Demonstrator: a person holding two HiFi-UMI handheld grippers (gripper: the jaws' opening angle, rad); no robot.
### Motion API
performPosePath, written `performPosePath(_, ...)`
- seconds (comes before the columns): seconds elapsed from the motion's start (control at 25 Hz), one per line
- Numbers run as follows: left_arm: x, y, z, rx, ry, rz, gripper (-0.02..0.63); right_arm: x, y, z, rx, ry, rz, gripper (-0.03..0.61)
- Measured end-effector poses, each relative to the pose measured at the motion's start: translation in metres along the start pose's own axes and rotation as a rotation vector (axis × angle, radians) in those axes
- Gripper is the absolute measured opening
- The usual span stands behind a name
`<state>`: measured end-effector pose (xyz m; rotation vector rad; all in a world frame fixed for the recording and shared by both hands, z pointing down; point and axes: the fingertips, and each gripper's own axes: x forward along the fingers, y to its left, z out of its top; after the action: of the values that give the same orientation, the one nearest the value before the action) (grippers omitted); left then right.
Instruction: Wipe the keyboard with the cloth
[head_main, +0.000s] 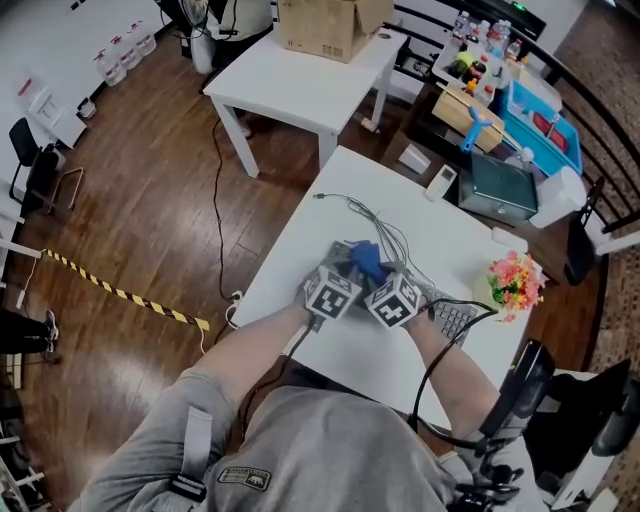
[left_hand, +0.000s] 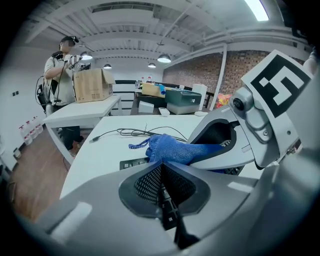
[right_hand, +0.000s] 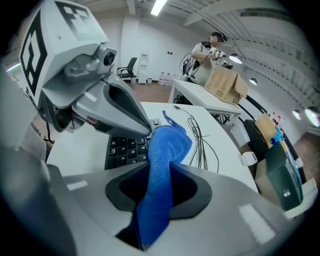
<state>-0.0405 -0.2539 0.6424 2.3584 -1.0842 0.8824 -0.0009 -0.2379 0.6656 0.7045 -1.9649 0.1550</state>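
The blue cloth (head_main: 366, 262) is bunched over the left part of the black keyboard (head_main: 455, 318) on the white table (head_main: 320, 225). My right gripper (right_hand: 159, 170) is shut on the cloth (right_hand: 167, 145), which hangs out past its jaws onto the keys (right_hand: 122, 150). My left gripper (left_hand: 160, 167) is just beside it to the left, shut with nothing between its jaws, pointing down at the keyboard (left_hand: 132, 163). In the left gripper view the cloth (left_hand: 172, 150) pokes out from under the right gripper's body. In the head view both marker cubes hide most of the keyboard.
Thin cables (head_main: 375, 220) lie on the table beyond the keyboard. A bunch of flowers (head_main: 515, 280) stands at the right edge. Behind are a second white table with a cardboard box (head_main: 320, 25), a grey case (head_main: 497, 185) and a person (left_hand: 60, 75) standing.
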Motion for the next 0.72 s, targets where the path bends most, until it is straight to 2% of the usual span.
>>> performPosePath(0.52, -0.035, -0.031, -0.063, -0.044, 0.039, -0.006, -0.006, -0.015, 0.089, -0.019, -0.091, -0.001, 0.151, 0.112)
performPosePath(0.72, -0.042, -0.032, -0.076, -0.064, 0.043, 0.000, -0.006, -0.015, 0.100, -0.019, -0.144, 0.001, 0.171, 0.114)
